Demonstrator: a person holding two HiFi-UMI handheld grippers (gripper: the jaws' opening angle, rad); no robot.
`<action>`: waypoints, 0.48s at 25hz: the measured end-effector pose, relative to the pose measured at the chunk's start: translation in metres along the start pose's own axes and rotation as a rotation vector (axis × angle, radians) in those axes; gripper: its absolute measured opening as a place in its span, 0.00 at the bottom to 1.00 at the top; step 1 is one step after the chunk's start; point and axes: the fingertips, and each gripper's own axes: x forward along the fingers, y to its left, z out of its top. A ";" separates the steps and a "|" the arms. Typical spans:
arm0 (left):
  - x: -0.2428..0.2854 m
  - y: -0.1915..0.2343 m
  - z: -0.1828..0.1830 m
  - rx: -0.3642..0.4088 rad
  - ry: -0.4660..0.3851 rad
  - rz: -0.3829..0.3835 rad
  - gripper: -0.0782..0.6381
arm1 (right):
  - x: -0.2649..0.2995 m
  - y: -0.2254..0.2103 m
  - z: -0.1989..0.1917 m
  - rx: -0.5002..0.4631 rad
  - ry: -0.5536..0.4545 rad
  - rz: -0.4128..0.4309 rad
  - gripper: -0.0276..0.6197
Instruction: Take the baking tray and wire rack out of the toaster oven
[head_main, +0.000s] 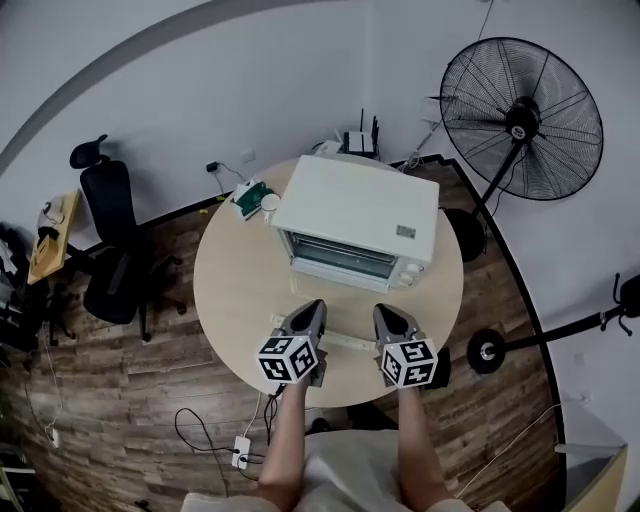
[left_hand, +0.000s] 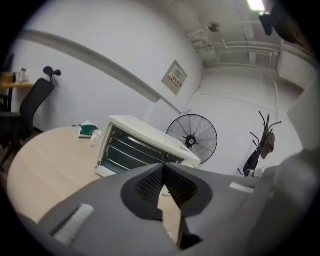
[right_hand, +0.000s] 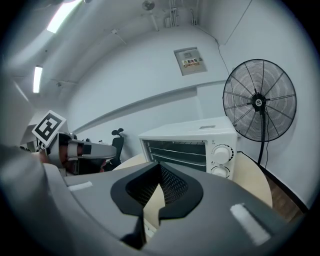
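A white toaster oven (head_main: 355, 215) stands at the middle of a round wooden table (head_main: 235, 290), its front turned toward me. Wire shelf bars show in its front (right_hand: 175, 152) (left_hand: 127, 150); I cannot make out a baking tray. Two knobs (right_hand: 221, 161) sit at its right side. My left gripper (head_main: 311, 316) and right gripper (head_main: 388, 320) hover side by side over the near part of the table, short of the oven and pointing at it. Both are shut with nothing in them, as the left gripper view (left_hand: 163, 167) and right gripper view (right_hand: 160, 166) show.
A long white strip (head_main: 345, 341) lies on the table between the grippers. A green item and a white cup (head_main: 255, 198) sit at the table's far left. A big floor fan (head_main: 520, 118) stands to the right, an office chair (head_main: 112, 250) to the left, cables (head_main: 215, 440) on the floor.
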 end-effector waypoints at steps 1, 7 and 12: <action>0.007 0.001 -0.004 -0.047 -0.001 -0.003 0.19 | 0.005 -0.007 0.001 0.008 0.000 -0.001 0.04; 0.032 0.023 -0.012 -0.177 0.004 0.060 0.19 | 0.040 -0.039 -0.002 0.048 0.029 0.016 0.04; 0.034 0.038 -0.006 -0.245 -0.040 0.115 0.19 | 0.066 -0.042 -0.007 0.057 0.065 0.062 0.04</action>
